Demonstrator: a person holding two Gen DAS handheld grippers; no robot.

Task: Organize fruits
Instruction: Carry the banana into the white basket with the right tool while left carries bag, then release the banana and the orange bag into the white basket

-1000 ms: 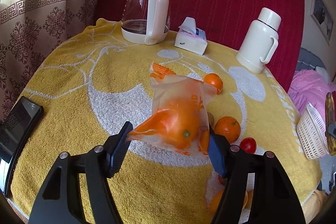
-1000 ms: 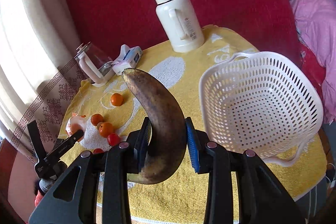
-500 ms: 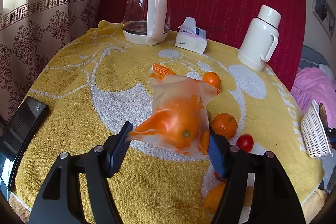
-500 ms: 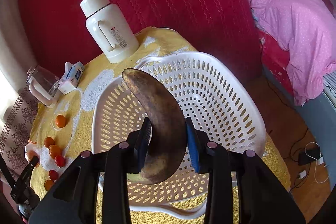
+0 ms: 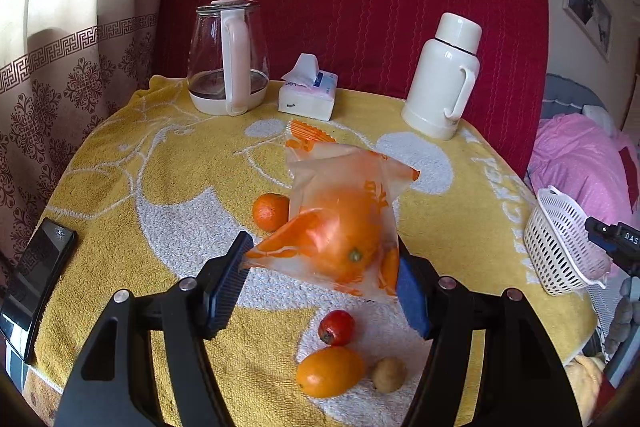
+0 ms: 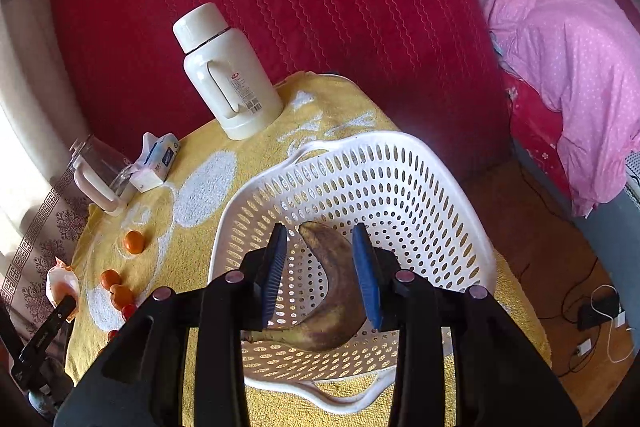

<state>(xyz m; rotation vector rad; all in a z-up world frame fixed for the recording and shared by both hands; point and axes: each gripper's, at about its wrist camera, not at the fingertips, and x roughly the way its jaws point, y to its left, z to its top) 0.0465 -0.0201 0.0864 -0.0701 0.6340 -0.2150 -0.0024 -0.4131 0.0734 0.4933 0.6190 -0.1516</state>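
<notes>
- Left wrist view: we see our left gripper held above the yellow towel, fingers clamped on a translucent bag holding an orange. A mandarin, a tomato and another orange fruit lie on the towel below. "DAS" is all we can read on the right gripper's body.
- Right wrist view: our right gripper hovers over the white basket, fingers spread apart; the browned banana lies inside on the basket floor. The thermos label is too small for us to read.
</notes>
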